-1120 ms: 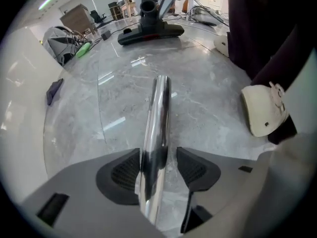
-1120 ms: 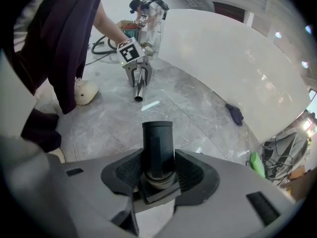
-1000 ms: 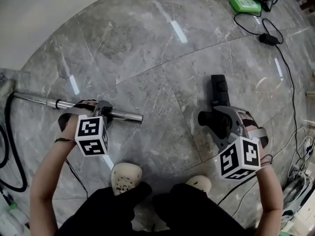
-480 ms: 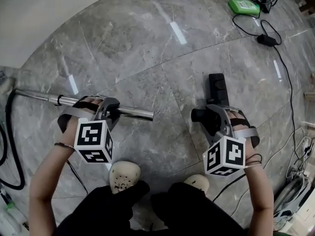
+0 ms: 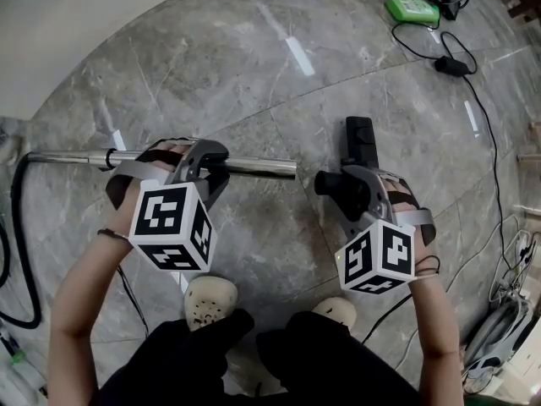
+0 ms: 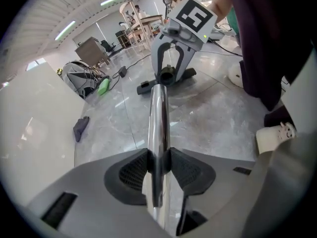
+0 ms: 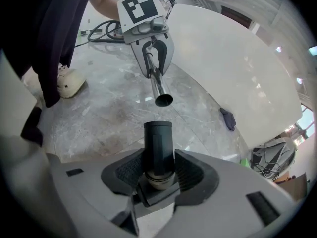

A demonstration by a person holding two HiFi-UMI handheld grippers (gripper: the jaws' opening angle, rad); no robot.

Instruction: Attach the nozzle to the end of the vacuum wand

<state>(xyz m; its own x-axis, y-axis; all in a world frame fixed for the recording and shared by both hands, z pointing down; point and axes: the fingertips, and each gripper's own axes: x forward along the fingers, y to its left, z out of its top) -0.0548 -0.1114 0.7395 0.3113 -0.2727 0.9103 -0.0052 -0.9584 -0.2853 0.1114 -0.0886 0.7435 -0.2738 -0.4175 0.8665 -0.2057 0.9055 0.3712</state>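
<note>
A grey marble-tiled floor (image 5: 254, 74) met a pale wall (image 5: 68, 15). Above it, the left gripper (image 6: 159, 168), jaws just closing tighter, clamped the long chrome vacuum wand (image 5: 254, 167); the right gripper (image 7: 158, 171) clasped the black plastic nozzle (image 7: 158, 138), near the wand's open end, apart.

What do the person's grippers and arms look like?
The left gripper and the right gripper each have a grey body and a white cube with black square markers. Their jaws carry black ribbed pads. Grey straps fasten them on; the forearms have no sleeves, only dark wristbands. The left jaws have just been closing on the shiny metal vacuum wand.
</note>
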